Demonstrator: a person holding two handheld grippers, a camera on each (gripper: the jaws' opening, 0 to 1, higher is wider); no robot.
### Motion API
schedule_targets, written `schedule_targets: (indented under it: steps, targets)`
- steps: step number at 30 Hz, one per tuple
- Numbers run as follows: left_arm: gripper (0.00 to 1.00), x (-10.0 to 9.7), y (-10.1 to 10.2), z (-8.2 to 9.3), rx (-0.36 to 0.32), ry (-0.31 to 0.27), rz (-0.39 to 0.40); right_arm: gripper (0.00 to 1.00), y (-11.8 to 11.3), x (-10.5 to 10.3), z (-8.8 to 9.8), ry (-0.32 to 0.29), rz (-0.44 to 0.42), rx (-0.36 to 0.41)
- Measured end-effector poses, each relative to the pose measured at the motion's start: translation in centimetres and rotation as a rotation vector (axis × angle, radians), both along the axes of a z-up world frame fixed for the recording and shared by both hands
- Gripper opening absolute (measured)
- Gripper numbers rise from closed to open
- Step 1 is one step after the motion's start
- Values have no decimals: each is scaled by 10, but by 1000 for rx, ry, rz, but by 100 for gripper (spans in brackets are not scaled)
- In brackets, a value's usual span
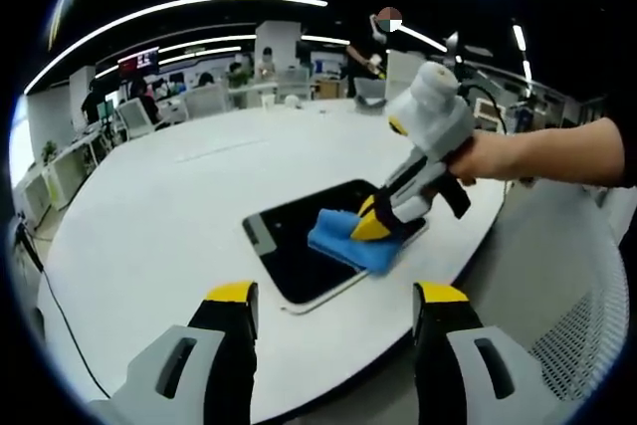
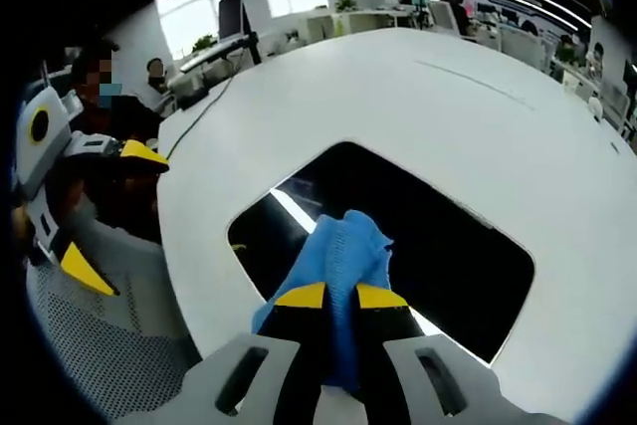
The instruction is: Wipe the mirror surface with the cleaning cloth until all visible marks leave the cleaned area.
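The mirror (image 1: 318, 246) lies flat on the white table (image 1: 169, 216), near the edge closest to the person, its dark glass showing ceiling-light reflections in the right gripper view. The blue cleaning cloth (image 1: 350, 238) sits on the glass toward that near side, and the right gripper (image 1: 381, 216) has its yellow-tipped jaws closed on it — in the right gripper view the cloth (image 2: 343, 256) is pinched between the two jaws and spreads out ahead of them over the mirror (image 2: 448, 246). A hand (image 1: 488, 158) holds that gripper at a slant, pressing the cloth down onto the surface. The left gripper (image 1: 338, 301) hangs back off the table's edge with its jaws spread apart and nothing between them; it is well apart from the mirror. This looks like the wiping step itself, with the cloth in contact and most of the glass ahead of it yet to be covered. Whether marks remain is hard to judge — the bright streaks look like reflections, not smears. The next move calls for steady downward pressure while sweeping the cloth across the far part of the glass, keeping the grip firm so the cloth does not slip out, and taking care that the mirror, which nothing is bracing, does not slide on the smooth table.
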State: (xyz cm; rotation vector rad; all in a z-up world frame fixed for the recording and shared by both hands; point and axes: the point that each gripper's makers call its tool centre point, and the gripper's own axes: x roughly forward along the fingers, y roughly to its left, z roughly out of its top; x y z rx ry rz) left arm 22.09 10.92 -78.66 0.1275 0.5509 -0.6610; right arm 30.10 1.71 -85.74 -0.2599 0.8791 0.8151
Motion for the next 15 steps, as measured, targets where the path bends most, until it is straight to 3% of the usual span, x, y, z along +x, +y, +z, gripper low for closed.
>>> schedule_targets:
  steps: [15]
  targets:
    - [62, -1, -2, 0, -12, 10, -8, 4, 0, 13, 0, -25, -9, -7]
